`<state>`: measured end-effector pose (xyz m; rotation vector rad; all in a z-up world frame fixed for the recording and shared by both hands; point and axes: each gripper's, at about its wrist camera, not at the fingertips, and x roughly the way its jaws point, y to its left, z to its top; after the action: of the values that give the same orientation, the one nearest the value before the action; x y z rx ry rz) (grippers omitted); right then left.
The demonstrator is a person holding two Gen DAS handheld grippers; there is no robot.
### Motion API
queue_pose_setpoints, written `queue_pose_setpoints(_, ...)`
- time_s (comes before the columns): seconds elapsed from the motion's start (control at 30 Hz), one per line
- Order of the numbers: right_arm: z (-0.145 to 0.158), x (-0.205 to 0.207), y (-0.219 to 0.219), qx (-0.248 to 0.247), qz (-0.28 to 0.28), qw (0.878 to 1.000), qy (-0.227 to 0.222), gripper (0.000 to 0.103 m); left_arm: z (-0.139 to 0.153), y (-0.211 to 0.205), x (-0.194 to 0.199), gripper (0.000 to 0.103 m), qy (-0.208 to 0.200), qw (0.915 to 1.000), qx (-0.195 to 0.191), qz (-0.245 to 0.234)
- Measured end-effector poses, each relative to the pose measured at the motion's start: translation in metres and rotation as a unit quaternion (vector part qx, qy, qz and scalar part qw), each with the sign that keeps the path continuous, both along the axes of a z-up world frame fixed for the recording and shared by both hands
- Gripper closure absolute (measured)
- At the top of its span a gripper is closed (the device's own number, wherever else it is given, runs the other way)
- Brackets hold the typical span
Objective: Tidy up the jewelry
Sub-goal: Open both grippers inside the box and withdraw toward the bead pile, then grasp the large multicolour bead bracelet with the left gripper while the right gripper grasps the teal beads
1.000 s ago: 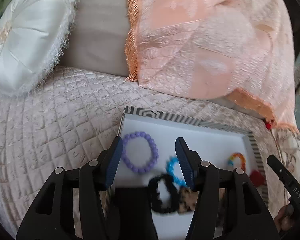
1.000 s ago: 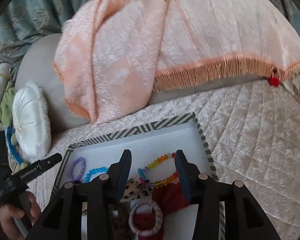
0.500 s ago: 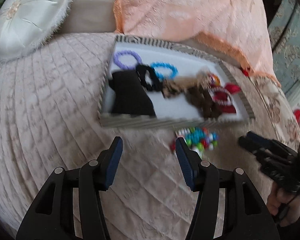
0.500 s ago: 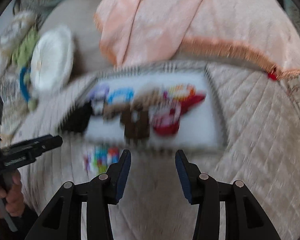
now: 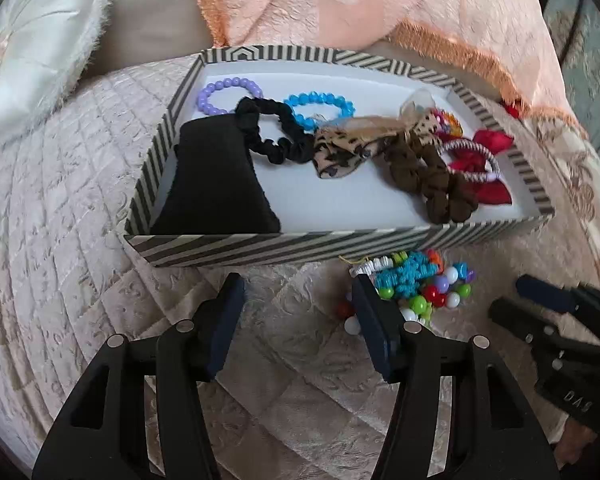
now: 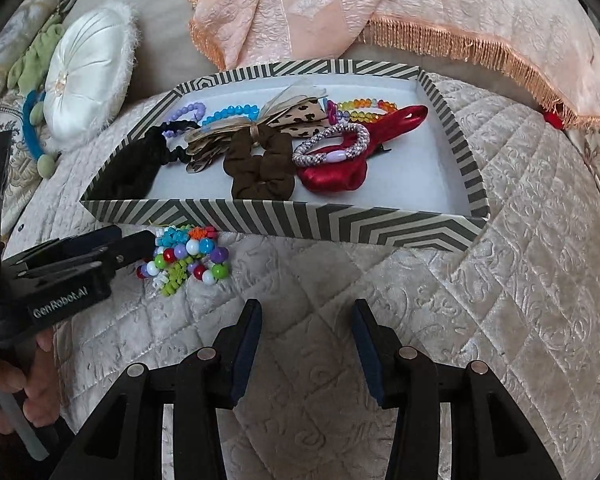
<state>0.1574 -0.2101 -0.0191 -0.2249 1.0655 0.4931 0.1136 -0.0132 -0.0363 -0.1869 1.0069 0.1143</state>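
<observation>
Striped in grey and cream, the shallow box (image 5: 284, 246) sits on a quilted bedspread (image 5: 60, 184), its white floor strewn with hair ties and bracelets. At the far left corner lies a purple bead bracelet (image 5: 224, 94), with a blue bead bracelet (image 5: 320, 108) beside it; a black scrunchie (image 5: 276, 128) overlaps both and touches a black pouch (image 5: 216, 184) along the left wall. Toward the middle lies a leopard-print bow (image 5: 340, 152), then a brown scrunchie (image 6: 260, 160), a red bow (image 6: 340, 172) with a pink-and-white woven band (image 6: 332, 142) over it, and a rainbow bead bracelet (image 6: 364, 106) at the far right.

Outside the box, just beside its near wall, a heap of multicoloured beaded jewelry (image 6: 188, 260) rests on the bedspread. The left gripper (image 5: 296, 308) hangs over the bedspread with its jaws parted and nothing between them; its right finger seems to sit just at the heap's edge, though contact is hard to judge. The right gripper (image 6: 306, 344) is likewise part-open and empty, over bare quilting nearer the camera than the box. A white satin cushion (image 6: 88, 76) and a peach fringed cloth (image 6: 420, 8) lie beyond.
</observation>
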Motion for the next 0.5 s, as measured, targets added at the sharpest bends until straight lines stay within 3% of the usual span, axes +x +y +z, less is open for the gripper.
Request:
queue_pose_setpoints(0.1,0.001,0.001,0.003,0.006,-0.001,1.000,0.001,0.059,0.000,-0.001,-0.007,0.046,0.010,0.9998,-0.004,-0.016)
queue_pose_setpoints(0.23,0.001,0.000,0.002,0.006,-0.001,1.000,0.003,0.059,-0.004,-0.011,-0.012,0.042,0.008,0.9982,0.039,-0.045)
queue_pose_setpoints(0.33,0.000,-0.001,0.003,0.004,-0.001,1.000,0.002,0.059,-0.006,-0.010,-0.008,0.041,0.015,0.9984,0.036,-0.040)
queue_pose_setpoints(0.5,0.001,-0.002,0.001,0.006,-0.001,1.000,0.003,0.059,-0.001,-0.008,-0.021,0.041,0.051,0.9937,0.087,-0.050)
